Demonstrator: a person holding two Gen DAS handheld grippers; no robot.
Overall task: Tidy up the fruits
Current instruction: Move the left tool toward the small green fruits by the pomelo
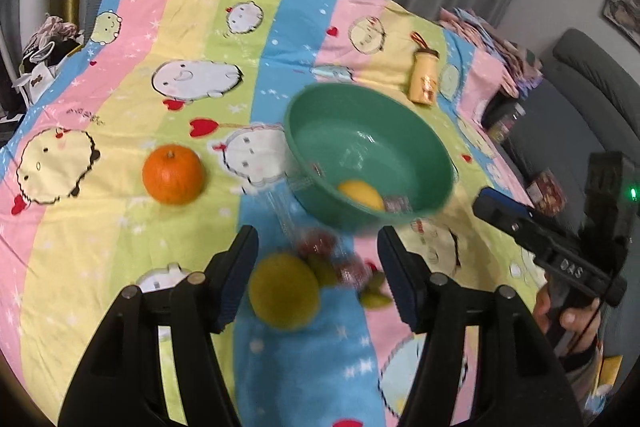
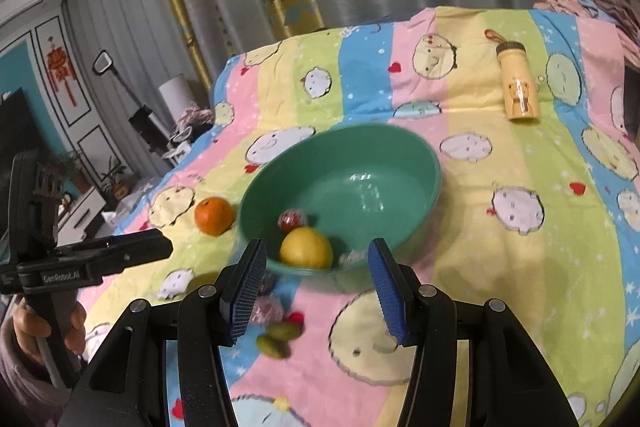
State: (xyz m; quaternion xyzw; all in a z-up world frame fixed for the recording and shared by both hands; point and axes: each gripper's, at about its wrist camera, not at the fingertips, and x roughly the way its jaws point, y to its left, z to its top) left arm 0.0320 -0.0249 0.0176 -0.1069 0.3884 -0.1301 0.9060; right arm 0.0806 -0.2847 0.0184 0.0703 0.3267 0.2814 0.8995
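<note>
Black-armed left gripper point(image 1: 316, 275) nearest the lens, fingers point(image 1: 236, 279) parted about halfway, nothing clamped — yellow-green round fruit point(image 1: 284, 291) just below and between them on the striped bedspread point(image 1: 100, 247). Beside it, small green fruits point(image 2: 276, 339) and red foil-wrapped pieces point(image 2: 266, 309), blurred. Right gripper point(image 2: 316, 291) likewise partly open and empty, aimed at the near rim of the green bowl point(image 2: 400, 155), with a lemon point(image 2: 306, 247) and one red piece point(image 2: 292, 219) already inside. Orange point(image 1: 173, 174) alone, well apart to the bowl's left. Yellow bottle point(image 2: 516, 87) lying beyond. Probably firm, smooth, fairly light fruit — prone to roll on soft bedding; best pinched across the widest middle, gently. Small green ones likely slippery.
</note>
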